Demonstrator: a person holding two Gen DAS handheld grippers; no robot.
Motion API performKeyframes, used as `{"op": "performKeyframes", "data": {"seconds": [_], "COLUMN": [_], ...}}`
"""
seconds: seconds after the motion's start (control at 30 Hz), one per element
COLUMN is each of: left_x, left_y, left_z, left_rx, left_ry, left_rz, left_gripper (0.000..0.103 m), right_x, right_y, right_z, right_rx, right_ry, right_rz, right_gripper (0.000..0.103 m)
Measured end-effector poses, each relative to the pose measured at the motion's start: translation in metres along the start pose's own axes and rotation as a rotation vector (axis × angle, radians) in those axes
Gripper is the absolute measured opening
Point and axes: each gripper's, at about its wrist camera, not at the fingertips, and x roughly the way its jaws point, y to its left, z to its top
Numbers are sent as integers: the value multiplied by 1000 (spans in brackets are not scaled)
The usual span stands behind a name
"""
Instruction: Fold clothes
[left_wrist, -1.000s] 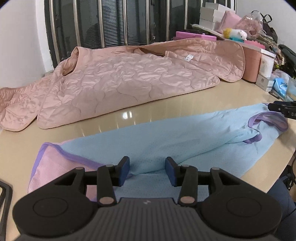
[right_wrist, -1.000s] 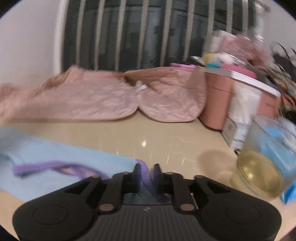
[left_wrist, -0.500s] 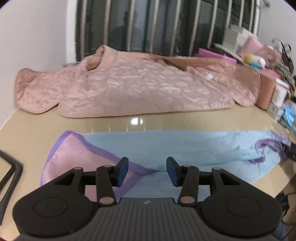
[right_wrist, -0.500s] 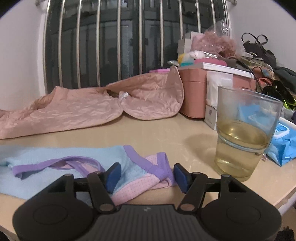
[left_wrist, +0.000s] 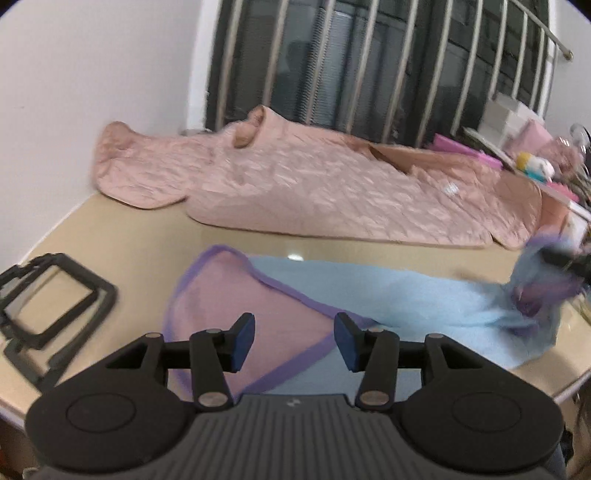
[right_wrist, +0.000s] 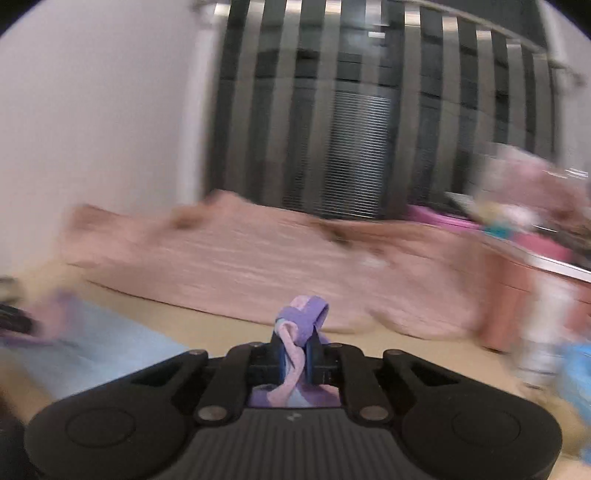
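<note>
A light blue garment (left_wrist: 388, 295) with purple trim and a pink lining lies stretched across the beige table (left_wrist: 122, 236). My left gripper (left_wrist: 294, 343) is open, just above its pink, purple-edged left end (left_wrist: 236, 295). My right gripper (right_wrist: 295, 345) is shut on the garment's purple-trimmed right end (right_wrist: 303, 317) and holds it lifted off the table. In the left wrist view the right gripper (left_wrist: 565, 258) shows blurred at the far right with that bunched end. The right wrist view is heavily motion-blurred.
A pink quilted jacket (left_wrist: 314, 184) lies along the back of the table under the barred window. Black frames (left_wrist: 48, 306) lie at the left edge. Pink boxes and clutter (right_wrist: 517, 266) stand at the right.
My right gripper has shut on the garment's right end, lifted it and swung left. My left gripper has shifted left along the garment and stays open.
</note>
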Motion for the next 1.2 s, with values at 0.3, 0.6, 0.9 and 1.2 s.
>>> {"op": "performKeyframes", "data": {"seconds": [0.3,0.6,0.9,1.2], "left_x": [-8,-11,-20,-17], "left_y": [6,16,8,-9], "left_z": [-4,-20,-39,-55], "left_rx": [3,-80,-164,-186], "left_ry": [-22,-47,-85,-96], "left_rz": [43,228,344,407], "left_gripper": [52,53,59,59], "right_x": [68,14,46,159], "right_y": [92,52,61,127], "right_z": [-11,7,22,119], "right_rx": [-60,29,-104,-413], "right_ry": [114,-30,139,269], "right_rz": [151,107,240,741], "right_gripper": [49,34,42,53]}}
